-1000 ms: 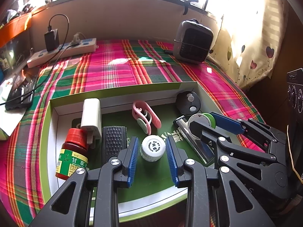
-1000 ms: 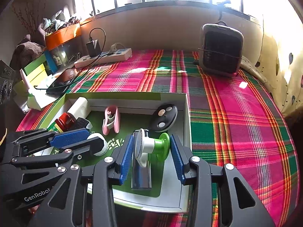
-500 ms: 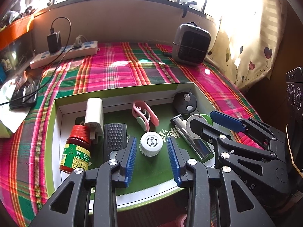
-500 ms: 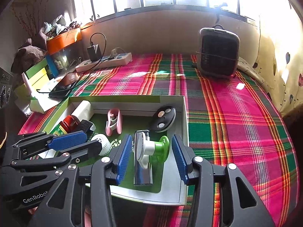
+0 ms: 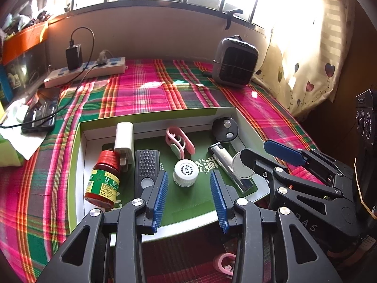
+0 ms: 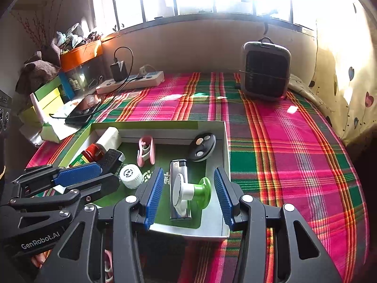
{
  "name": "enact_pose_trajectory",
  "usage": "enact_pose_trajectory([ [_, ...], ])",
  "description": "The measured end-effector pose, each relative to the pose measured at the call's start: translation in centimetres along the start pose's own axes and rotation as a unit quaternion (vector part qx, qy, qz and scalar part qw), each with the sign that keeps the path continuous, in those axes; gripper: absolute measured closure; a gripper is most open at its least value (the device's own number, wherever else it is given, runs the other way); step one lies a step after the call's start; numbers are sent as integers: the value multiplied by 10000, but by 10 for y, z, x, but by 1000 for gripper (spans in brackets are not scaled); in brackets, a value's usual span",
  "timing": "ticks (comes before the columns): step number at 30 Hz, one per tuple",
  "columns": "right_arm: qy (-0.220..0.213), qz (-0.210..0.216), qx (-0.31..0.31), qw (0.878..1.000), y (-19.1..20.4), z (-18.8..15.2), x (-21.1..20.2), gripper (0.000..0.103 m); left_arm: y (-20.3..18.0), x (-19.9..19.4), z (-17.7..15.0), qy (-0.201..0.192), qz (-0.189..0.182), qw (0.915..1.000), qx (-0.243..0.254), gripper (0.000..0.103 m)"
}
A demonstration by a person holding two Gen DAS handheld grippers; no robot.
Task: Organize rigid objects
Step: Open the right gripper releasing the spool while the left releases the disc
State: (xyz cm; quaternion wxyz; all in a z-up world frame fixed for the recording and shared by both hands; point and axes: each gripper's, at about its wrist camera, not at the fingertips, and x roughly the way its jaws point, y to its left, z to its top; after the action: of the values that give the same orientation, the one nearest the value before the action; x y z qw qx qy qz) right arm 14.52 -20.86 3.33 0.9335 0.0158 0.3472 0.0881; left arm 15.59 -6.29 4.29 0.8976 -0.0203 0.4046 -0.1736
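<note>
A shallow green-and-white box (image 5: 77, 165) (image 6: 225, 146) lies on the plaid cloth. Inside it are a red-capped bottle (image 5: 103, 179), a white charger (image 5: 124, 139), a black ridged block (image 5: 146, 165), a pink clip (image 5: 180, 141), a white cap (image 5: 185, 172) (image 6: 130, 175), a silver lighter (image 5: 227, 165) (image 6: 180, 172), a black round disc (image 5: 225, 129) (image 6: 202, 146) and a white-and-green spool (image 6: 192, 192). My left gripper (image 5: 188, 198) is open, just short of the white cap. My right gripper (image 6: 187, 197) is open, its fingers either side of the spool without touching.
A grey heater (image 6: 265, 70) stands at the back right. A power strip with a charger (image 5: 87, 70) runs along the back left; a phone (image 5: 40, 113), papers and boxes crowd the left edge. A pink object (image 5: 223, 264) lies below the box's near edge.
Both grippers have drawn back and up from the box, still open. The white cap and the spool stay where they lay in the box.
</note>
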Motion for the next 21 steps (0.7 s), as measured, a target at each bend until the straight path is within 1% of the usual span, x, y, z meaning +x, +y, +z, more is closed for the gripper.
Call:
enact_pose_trajectory([
  [21, -197, -17, 57, 9998, 4, -14, -36, 57, -7, -38, -15, -198, 22, 9998, -30, 64],
])
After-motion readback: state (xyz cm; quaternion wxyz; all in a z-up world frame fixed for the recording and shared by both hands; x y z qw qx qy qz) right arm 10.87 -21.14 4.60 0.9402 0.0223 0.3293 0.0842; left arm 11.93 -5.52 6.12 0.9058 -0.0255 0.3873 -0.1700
